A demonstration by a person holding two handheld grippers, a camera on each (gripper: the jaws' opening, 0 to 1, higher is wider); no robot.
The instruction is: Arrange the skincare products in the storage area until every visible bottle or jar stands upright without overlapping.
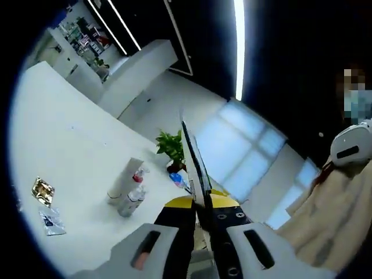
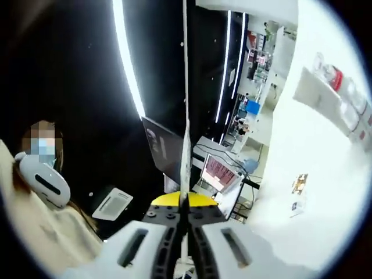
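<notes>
On the white table [image 1: 75,145] a tall white box [image 1: 124,179] and a clear pump bottle with a red top [image 1: 132,199] stand side by side, upright. Two flat sachets [image 1: 42,190] lie apart from them near the table's edge. My left gripper [image 1: 186,136] is held up in the air well away from them, jaws pressed together into a thin blade with nothing seen between them. In the right gripper view, white boxes and red-capped products [image 2: 331,87] sit on the table [image 2: 325,174] far to the right, with sachets [image 2: 299,183] nearer. My right gripper [image 2: 185,133] is shut too and points off the table.
A potted green plant [image 1: 171,145] and a blue item [image 1: 179,177] stand behind the bottles. A person in a beige coat with a white headset [image 1: 349,148] sits close by. Open laptops [image 2: 220,173] rest on a desk beyond the table, with shelves [image 2: 256,64] behind.
</notes>
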